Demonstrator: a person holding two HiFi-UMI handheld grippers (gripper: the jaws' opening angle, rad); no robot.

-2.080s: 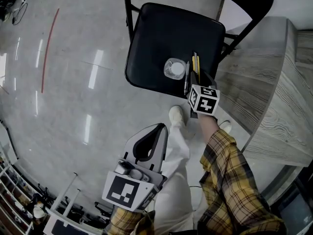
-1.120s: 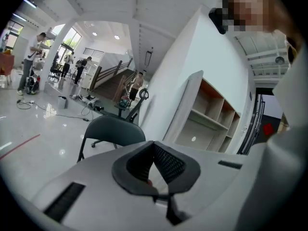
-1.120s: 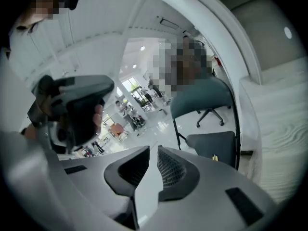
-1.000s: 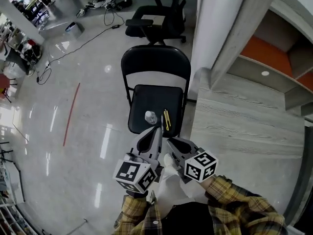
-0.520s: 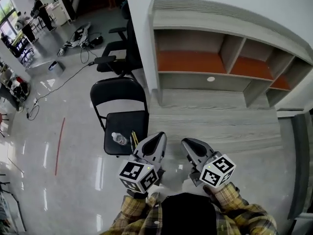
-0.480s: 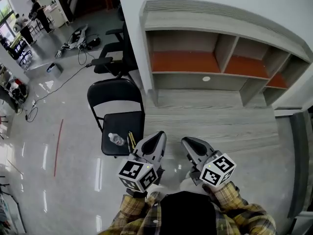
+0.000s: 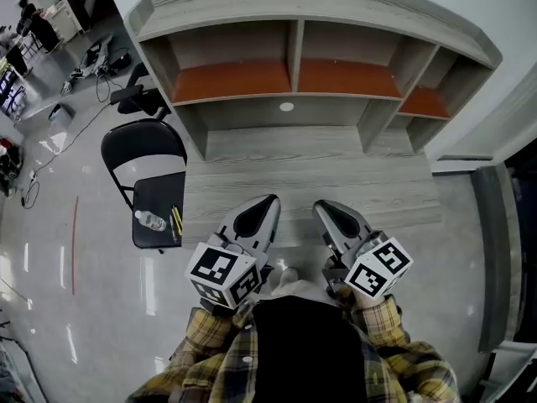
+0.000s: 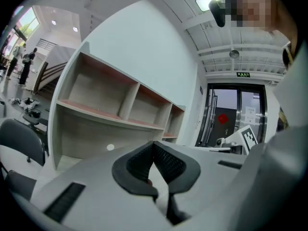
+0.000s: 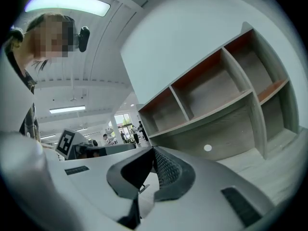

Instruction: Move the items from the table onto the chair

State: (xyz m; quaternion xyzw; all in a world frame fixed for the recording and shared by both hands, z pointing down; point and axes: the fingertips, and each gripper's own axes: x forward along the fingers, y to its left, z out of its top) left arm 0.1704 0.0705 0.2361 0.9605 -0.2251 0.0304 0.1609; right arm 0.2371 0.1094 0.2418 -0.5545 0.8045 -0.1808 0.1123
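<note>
I'm seeing yellow-and-black plaid sleeves (image 7: 210, 342) and a black top (image 7: 294, 351). The left gripper (image 7: 268, 200) and right gripper (image 7: 320, 206) are pale grey shells with black ribbed pads (image 8: 168, 160). Each carries a white cube (image 7: 222, 274) with black square markers.

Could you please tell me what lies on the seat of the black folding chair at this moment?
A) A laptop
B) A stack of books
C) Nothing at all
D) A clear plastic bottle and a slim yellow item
D: the head view shows a clear bottle lying on the seat of the black chair, with a slim yellow item beside it.
</note>
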